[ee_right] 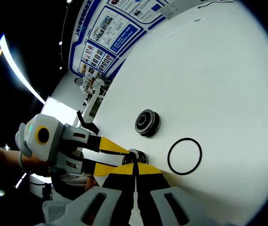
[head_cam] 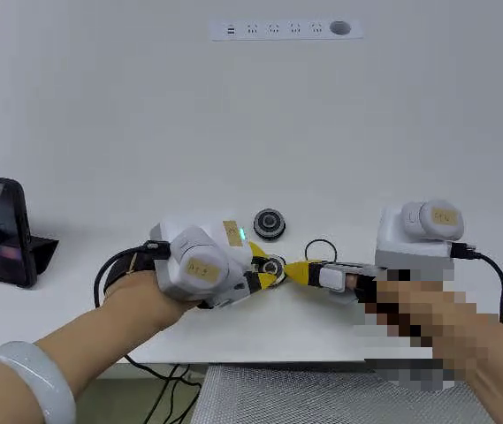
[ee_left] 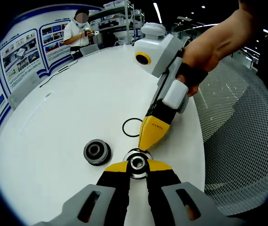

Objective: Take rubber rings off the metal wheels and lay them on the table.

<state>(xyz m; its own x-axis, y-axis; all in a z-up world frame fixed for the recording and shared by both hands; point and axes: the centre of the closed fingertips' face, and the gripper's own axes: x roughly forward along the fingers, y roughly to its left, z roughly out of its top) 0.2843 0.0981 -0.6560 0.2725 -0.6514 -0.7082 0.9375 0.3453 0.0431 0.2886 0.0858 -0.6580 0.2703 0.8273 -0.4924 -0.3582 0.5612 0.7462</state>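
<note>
Left gripper clamps a metal wheel between its jaws near the front edge of the counter. Right gripper, jaws pressed together, touches that wheel's rim with its tips. Beyond the held wheel a second wheel lies on the counter, and a loose rubber ring lies just right of it.

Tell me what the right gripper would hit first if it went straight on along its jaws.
The metal wheel held between the jaws of the left gripper. It sits right at the closed tips of the right gripper, seemingly touching them, though depth is hard to judge.
</note>
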